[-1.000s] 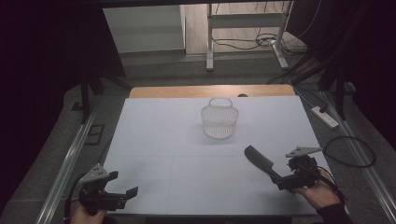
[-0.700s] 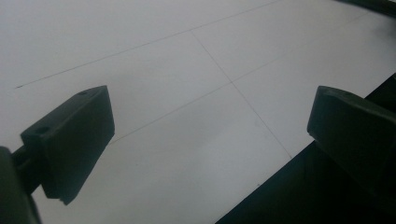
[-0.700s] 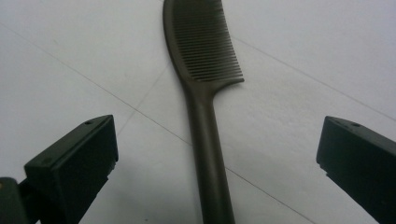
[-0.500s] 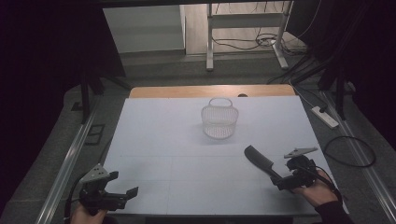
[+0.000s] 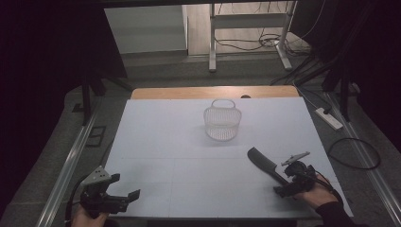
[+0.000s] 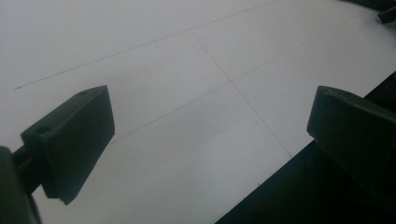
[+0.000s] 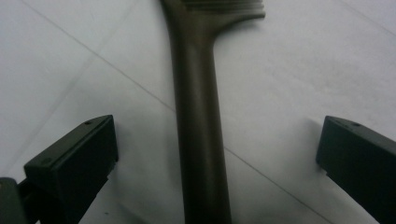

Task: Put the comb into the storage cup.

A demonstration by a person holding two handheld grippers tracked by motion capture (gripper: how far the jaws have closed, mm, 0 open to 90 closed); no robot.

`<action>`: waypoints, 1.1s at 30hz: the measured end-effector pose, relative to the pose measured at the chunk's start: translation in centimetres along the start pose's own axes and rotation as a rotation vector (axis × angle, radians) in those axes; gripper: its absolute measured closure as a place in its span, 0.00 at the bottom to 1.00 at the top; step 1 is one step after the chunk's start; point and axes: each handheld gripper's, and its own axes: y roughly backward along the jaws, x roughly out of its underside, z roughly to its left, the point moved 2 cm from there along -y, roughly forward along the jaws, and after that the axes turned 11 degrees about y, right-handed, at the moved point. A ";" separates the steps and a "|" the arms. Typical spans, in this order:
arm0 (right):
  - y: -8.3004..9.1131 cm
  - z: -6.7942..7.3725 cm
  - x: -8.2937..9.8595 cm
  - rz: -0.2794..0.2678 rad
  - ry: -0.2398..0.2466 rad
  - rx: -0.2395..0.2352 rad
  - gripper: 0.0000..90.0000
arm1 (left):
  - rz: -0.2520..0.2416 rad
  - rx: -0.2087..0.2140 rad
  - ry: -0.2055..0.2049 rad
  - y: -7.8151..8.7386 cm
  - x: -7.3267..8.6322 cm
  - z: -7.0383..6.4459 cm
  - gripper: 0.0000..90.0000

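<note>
Comb (image 5: 264, 163), dark, lies flat on the white surface (image 5: 189, 142) at its near right, toothed head pointing away toward the basket (image 5: 222, 122), handle toward the person. Right claw (image 5: 286, 188) sits low at the handle end, jaws spread wide, handle running between them in the right gripper view (image 7: 201, 140), neither jaw touching it. Left claw (image 5: 126, 197) at the near left edge of the surface, jaws wide apart, holding nothing. Basket stands upright mid-surface, well apart from comb.
</note>
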 end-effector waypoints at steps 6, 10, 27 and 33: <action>0.0 0.0 0.0 0.002 -0.006 0.002 0.00 | 0.001 0.000 -0.001 0.0 0.0 0.0 0.02; 0.0 0.0 -0.1 0.017 -0.003 0.001 0.00 | 0.001 -0.001 -0.001 0.0 0.0 0.0 0.02; 1.3 0.2 -1.1 0.027 0.019 -0.020 0.72 | 0.001 -0.004 -0.002 0.0 0.0 0.0 0.02; 1.4 0.5 -1.2 0.032 0.049 -0.019 0.80 | 0.000 -0.005 0.002 0.0 0.0 0.0 0.02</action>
